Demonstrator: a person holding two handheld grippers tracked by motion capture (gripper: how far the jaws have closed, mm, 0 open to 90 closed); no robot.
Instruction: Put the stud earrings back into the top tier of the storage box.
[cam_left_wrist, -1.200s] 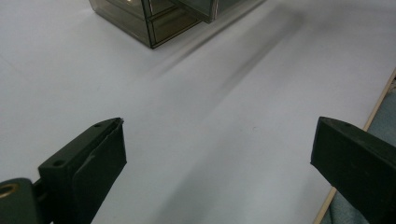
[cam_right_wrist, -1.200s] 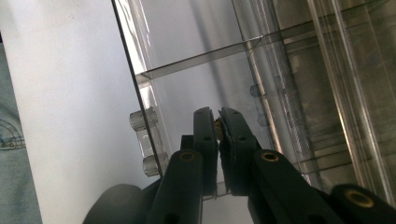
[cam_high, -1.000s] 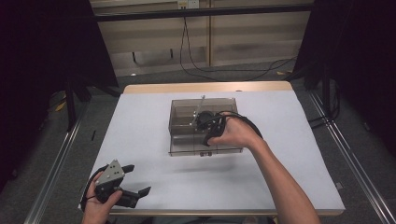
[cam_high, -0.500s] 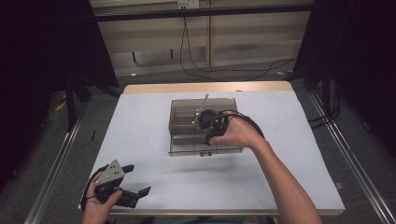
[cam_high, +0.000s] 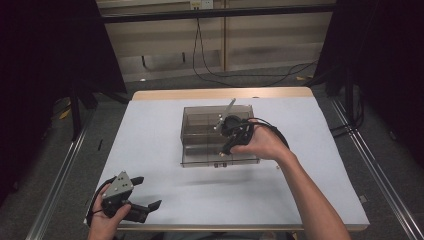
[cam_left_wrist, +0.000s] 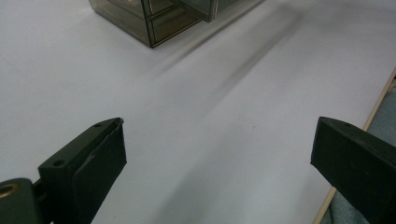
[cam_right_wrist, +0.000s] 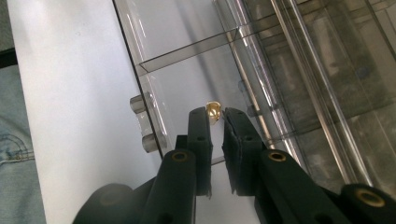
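A smoked clear drawer box (cam_high: 200, 131) stands mid-table, with one drawer (cam_right_wrist: 187, 52) pulled out toward the person. My right gripper (cam_high: 226, 148) points down into that drawer. In the right gripper view its jaws (cam_right_wrist: 217, 114) are nearly together, with a small gold piece (cam_right_wrist: 214, 109) pinched at their tips just above the drawer floor. My left gripper (cam_high: 147, 192) rests at the table's front left corner, held by a hand. Its jaws (cam_left_wrist: 217, 140) stand wide apart with nothing between them, and the box corner (cam_left_wrist: 149, 21) lies far ahead.
Two round knobs (cam_right_wrist: 145, 122) stick out of the drawer's front wall. The white table top (cam_high: 150, 140) has a wooden edge (cam_left_wrist: 379, 95) close to the left gripper. A black cable (cam_high: 270, 127) loops from the right gripper. The person's jeans (cam_right_wrist: 14, 140) show beyond the table edge.
The right hand and gripper have shifted slightly over the open drawer. The left gripper has not moved.
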